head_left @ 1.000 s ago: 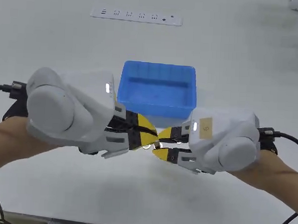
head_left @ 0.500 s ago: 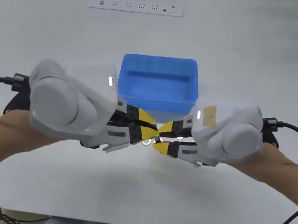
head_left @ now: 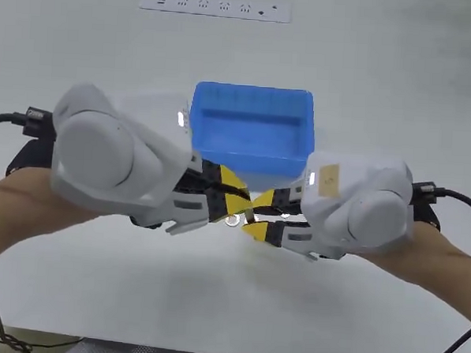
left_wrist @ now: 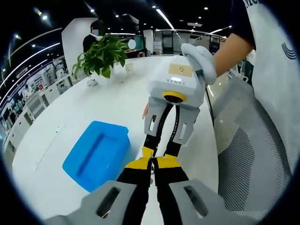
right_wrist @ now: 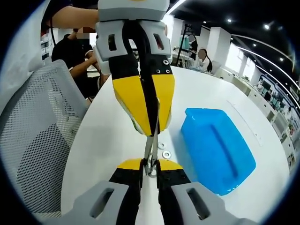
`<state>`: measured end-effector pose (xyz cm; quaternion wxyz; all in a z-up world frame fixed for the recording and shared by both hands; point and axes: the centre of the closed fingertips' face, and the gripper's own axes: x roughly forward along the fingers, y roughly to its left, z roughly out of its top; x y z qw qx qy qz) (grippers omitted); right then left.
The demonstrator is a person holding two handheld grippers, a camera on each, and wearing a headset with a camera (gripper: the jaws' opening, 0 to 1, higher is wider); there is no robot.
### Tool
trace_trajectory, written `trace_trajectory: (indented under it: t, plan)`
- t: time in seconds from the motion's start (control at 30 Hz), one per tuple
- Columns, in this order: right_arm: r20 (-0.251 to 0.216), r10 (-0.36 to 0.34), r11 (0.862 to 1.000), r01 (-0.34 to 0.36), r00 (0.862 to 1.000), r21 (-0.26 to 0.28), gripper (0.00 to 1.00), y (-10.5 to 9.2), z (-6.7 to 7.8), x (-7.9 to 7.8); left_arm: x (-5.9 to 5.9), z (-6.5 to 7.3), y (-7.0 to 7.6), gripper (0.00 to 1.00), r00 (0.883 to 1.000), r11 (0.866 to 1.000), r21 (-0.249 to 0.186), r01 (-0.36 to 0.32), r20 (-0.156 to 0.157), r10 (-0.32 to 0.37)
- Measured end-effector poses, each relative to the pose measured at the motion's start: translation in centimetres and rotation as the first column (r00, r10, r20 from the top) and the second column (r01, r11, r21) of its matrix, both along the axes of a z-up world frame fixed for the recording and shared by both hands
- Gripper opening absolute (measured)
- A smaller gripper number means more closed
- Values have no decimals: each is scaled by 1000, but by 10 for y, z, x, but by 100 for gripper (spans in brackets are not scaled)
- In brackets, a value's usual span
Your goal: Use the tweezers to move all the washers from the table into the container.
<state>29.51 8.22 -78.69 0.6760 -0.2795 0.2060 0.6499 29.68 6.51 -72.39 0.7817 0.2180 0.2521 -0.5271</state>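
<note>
No material change: left gripper (head_left: 236, 202) and right gripper (head_left: 254, 217) stay tip to tip, fingers (right_wrist: 131, 98) narrow on the tweezers (right_wrist: 152, 140); washers (right_wrist: 161, 146) still on the counter (head_left: 367, 73), transfer pending.

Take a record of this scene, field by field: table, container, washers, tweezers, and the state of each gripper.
table: white
container: blue, open-topped, on the table beyond both grippers
washers: two loose on the table, beside the container, not in it
tweezers: metal, running from the left gripper's fingers to the right gripper's fingers
left gripper: shut on the tweezers
right gripper: fingers close together around the tweezers' tip; grip unclear
power strip: at the table's far side
</note>
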Motion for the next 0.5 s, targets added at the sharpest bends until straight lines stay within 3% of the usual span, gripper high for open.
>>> trace_trajectory:
  t: [0.5]
  plan:
    - [10,15,1000,-15,1000,2,10,1,-1,-3,-7,-8,-2,7,1000,999,38,14,-13,-14]
